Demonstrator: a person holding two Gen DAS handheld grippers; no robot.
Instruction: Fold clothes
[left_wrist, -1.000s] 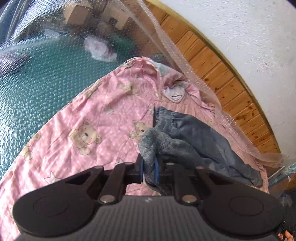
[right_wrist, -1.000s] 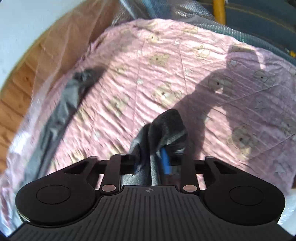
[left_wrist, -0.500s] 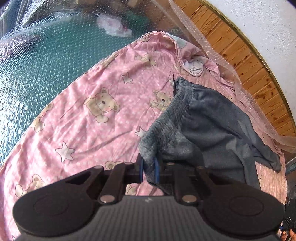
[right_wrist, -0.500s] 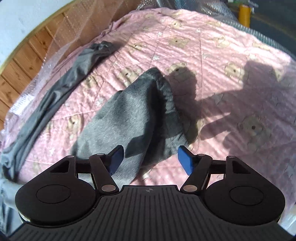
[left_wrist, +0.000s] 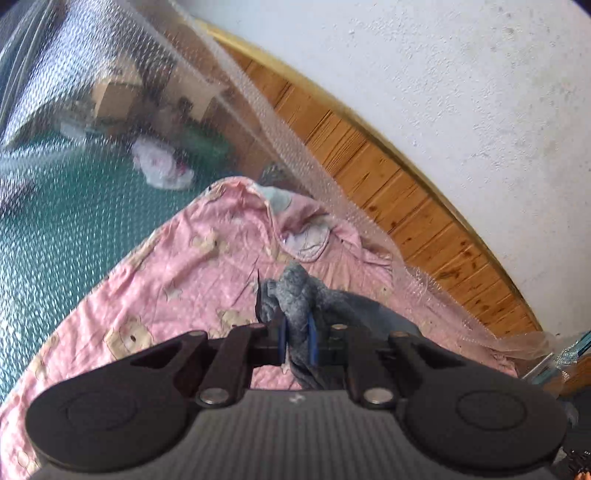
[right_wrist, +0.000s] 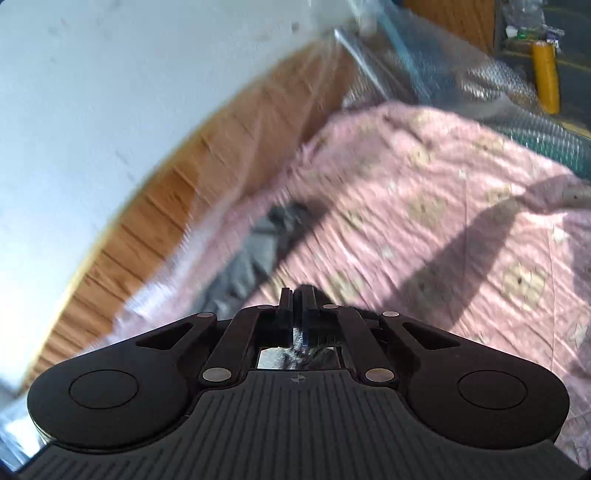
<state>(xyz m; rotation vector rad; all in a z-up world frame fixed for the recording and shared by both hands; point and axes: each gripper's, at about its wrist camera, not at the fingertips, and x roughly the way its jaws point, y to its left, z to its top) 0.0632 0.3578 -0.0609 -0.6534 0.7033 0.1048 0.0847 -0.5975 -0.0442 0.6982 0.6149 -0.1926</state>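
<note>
Grey trousers (left_wrist: 354, 306) lie on a pink bear-print quilt (left_wrist: 192, 266). My left gripper (left_wrist: 295, 334) is shut on a bunched part of the waistband and holds it lifted; the rest trails to the right on the quilt. In the blurred right wrist view, my right gripper (right_wrist: 297, 295) has its jaws closed together, with a bit of grey fabric showing just behind the pads. One grey trouser leg (right_wrist: 258, 251) lies along the quilt (right_wrist: 443, 206) near the wooden headboard.
A wooden headboard (left_wrist: 388, 184) and a white wall (left_wrist: 443, 74) are at the back. Bubble wrap (left_wrist: 110, 74) hangs at the left over a green surface (left_wrist: 55, 229). A white bag (left_wrist: 162, 166) lies beyond the quilt. A yellow roll (right_wrist: 545, 77) stands at the far right.
My right gripper went from open over the trousers to shut and swung towards the headboard. My left gripper lifted the waistband, so the trousers bunched up.
</note>
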